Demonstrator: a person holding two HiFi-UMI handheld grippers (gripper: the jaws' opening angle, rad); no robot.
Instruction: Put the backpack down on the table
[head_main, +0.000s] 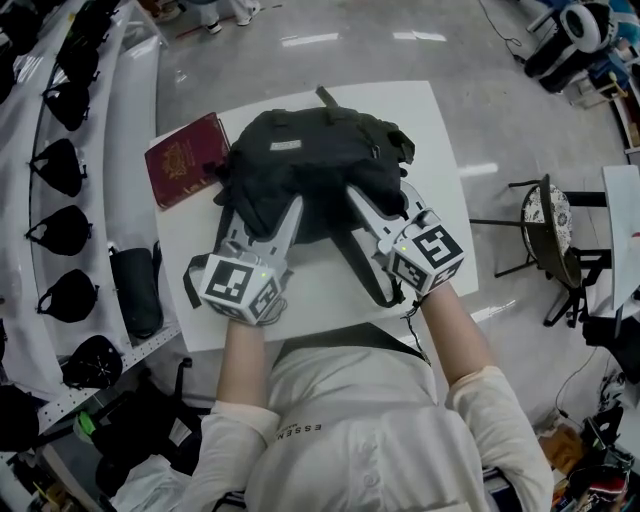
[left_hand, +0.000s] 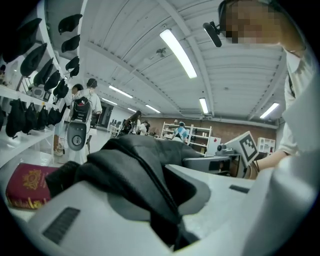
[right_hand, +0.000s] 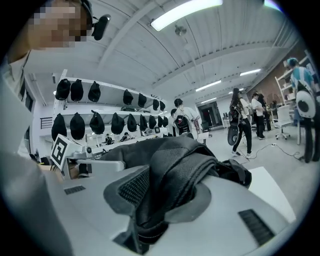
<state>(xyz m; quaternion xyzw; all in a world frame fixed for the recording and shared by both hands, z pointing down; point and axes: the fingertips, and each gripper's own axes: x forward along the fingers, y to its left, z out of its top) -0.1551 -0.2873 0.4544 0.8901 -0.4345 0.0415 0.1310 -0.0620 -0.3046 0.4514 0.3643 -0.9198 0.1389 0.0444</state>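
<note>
The backpack (head_main: 310, 160) rests on the table (head_main: 430, 130) just beyond the left gripper (head_main: 265, 215) and right gripper (head_main: 378, 205), both pinching its near edge.

On table (head_main: 440, 130), centre to far edge: backpack (head_main: 310, 165). At far-left corner, just beside backpack: book (head_main: 187, 158). At backpack's near side, side by side: left gripper (head_main: 283, 218) and right gripper (head_main: 362, 205), each clamped on its fabric. Left of table: shelf (head_main: 112, 110). Right of table: stool (head_main: 545, 225).
</note>
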